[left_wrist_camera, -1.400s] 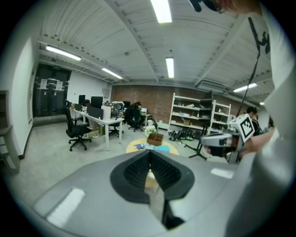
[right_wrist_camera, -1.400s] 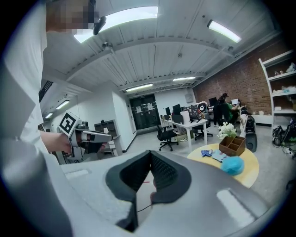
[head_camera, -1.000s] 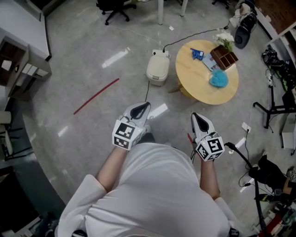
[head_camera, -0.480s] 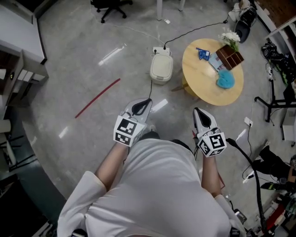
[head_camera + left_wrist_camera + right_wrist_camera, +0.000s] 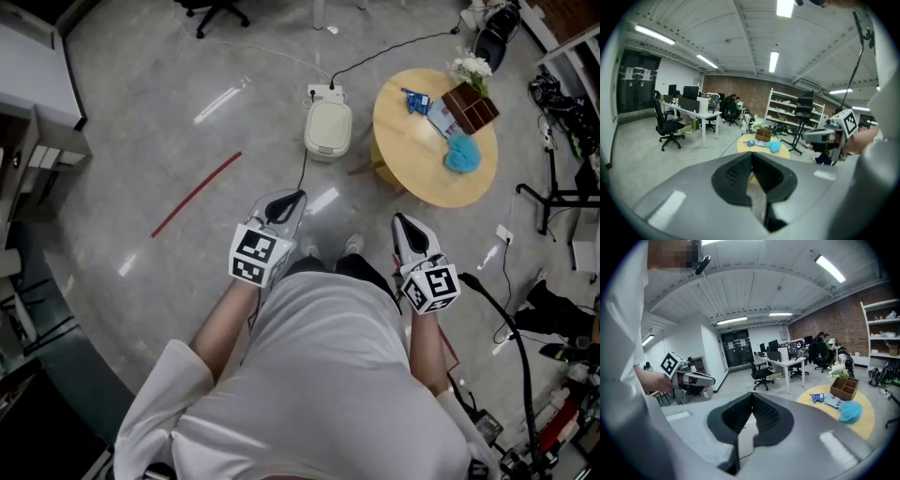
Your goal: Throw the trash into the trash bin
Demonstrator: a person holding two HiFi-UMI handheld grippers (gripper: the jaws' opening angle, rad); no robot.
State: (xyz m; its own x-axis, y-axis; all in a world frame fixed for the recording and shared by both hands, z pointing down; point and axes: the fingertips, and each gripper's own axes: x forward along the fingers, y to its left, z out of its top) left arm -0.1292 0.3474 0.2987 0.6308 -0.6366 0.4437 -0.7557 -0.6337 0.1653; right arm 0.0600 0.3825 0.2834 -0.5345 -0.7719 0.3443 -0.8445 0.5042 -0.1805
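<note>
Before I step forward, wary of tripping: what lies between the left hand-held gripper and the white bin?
A thin black cable on otherwise bare grey floor, running toward the white bin; the head view shows it.

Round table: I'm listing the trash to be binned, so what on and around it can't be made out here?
- Blue wrapper, head view: too small to read or identify.
- Blue crumpled thing, every view: too small to tell cloth from plastic.
- Wooden box, head view: compartments' contents too small to see.
- White bin, head view: lid shut, inside hidden.
</note>
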